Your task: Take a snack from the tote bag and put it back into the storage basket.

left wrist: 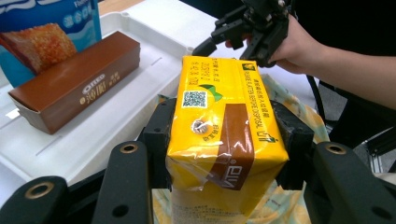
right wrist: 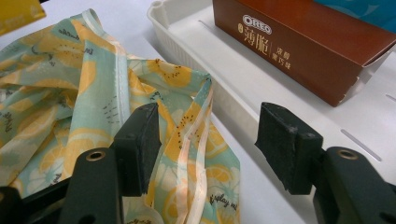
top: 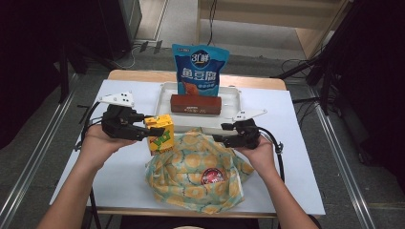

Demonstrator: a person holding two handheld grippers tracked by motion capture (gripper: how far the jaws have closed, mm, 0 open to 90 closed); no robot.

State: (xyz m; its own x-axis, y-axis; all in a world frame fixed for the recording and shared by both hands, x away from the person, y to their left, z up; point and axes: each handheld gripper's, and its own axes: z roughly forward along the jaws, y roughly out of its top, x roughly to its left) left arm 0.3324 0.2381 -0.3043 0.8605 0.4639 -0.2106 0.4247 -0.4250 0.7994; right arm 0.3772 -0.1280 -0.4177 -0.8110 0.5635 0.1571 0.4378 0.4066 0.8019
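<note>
White table (top: 296, 157) with a wooden strip along the far edge, sitting on a grey floor (top: 43, 157) with cables and dark stands around it. The left gripper (top: 143, 129) is pinching a yellow drink carton (top: 160, 134) upright, just over the left rim of the lemon-print bag (top: 191, 171) near the front edge. The right gripper (top: 224, 138) hangs with jaws spread, nothing between them, at the bag's right rim. White tray (top: 229, 95) at the back holds a brown cookie box (top: 196, 104) and a blue snack pouch (top: 200, 69).

lab: dark tripods (top: 329, 71), floor cables (top: 138, 47)
</note>
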